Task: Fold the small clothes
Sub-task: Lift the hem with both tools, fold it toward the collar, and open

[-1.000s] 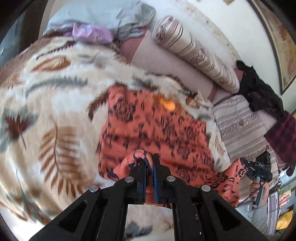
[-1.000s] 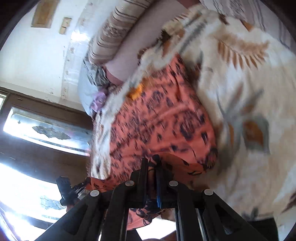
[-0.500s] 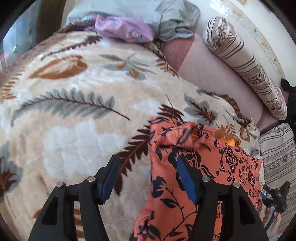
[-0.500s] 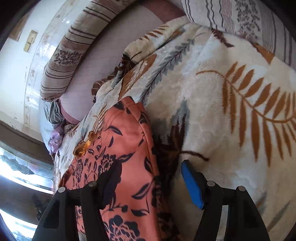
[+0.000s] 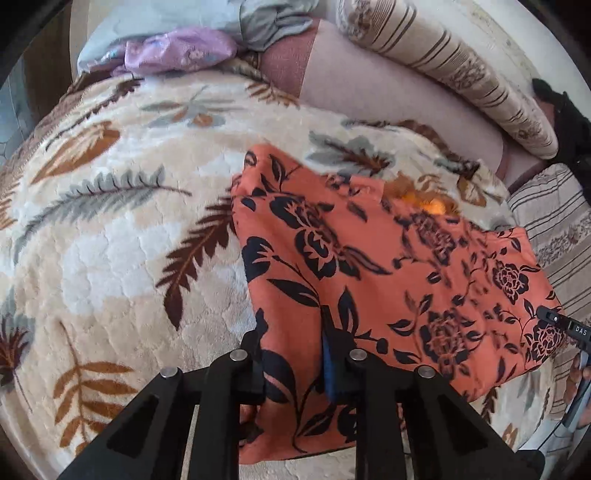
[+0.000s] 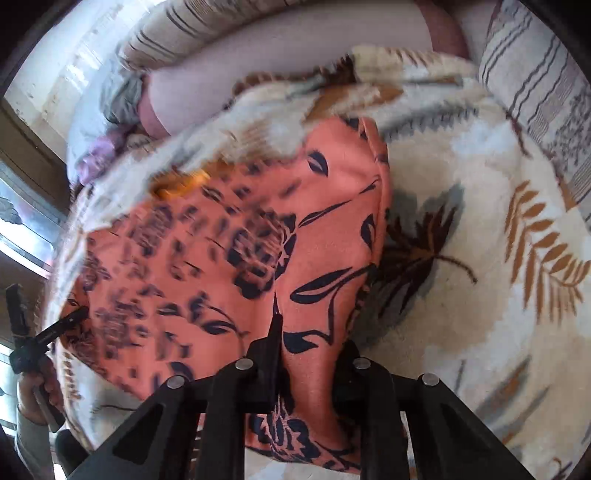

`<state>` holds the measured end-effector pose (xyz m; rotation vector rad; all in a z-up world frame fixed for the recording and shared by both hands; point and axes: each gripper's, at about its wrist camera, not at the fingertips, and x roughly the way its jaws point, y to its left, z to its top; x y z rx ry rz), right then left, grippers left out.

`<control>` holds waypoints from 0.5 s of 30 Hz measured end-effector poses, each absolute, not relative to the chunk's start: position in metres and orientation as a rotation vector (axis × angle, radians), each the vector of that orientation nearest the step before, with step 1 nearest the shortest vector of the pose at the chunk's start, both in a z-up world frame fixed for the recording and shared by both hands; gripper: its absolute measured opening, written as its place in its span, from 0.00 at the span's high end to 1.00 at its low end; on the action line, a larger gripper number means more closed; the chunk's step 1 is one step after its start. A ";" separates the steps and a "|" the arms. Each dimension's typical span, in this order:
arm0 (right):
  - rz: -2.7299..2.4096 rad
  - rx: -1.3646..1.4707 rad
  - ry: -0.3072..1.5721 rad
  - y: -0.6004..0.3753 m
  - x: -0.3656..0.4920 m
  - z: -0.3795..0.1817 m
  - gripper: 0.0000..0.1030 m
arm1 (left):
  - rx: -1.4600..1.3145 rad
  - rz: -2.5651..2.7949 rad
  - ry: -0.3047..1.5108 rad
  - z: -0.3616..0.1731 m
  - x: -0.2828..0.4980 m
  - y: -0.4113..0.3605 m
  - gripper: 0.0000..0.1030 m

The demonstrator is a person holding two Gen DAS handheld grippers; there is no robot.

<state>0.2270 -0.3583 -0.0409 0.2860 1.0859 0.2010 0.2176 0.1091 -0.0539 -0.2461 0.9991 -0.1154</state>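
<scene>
An orange garment (image 5: pixel 369 258) with black flowers lies folded on a cream leaf-print blanket (image 5: pixel 110 240). My left gripper (image 5: pixel 291 365) stands over the garment's near left edge. Its jaws are closing, with smooth cloth lying between the fingers (image 5: pixel 332 369) and not squeezed. In the right wrist view, the same garment (image 6: pixel 221 258) spreads to the left on the blanket (image 6: pixel 461 258). My right gripper (image 6: pixel 308 365) straddles its near right edge, jaws also closing with flat cloth between them. Each view catches the other hand-held gripper at the garment's far side (image 5: pixel 569 328) (image 6: pixel 33 332).
A striped bolster (image 5: pixel 443 66) lies along the wall beyond bare pink mattress. A lilac cloth (image 5: pixel 177 51) and a grey-blue one (image 5: pixel 258 22) are heaped at the far left. Black clothes (image 5: pixel 569 125) and a striped pillow (image 5: pixel 554 229) sit at the right.
Both grippers held lifted garment corners, carried them to the far edge and let go with jaws wide. They have since drawn back to the near folded edge and narrowed around it.
</scene>
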 end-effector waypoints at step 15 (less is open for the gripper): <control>0.144 0.523 1.119 -0.430 0.064 -0.091 0.25 | -0.289 -0.036 1.047 -0.088 0.102 0.146 0.37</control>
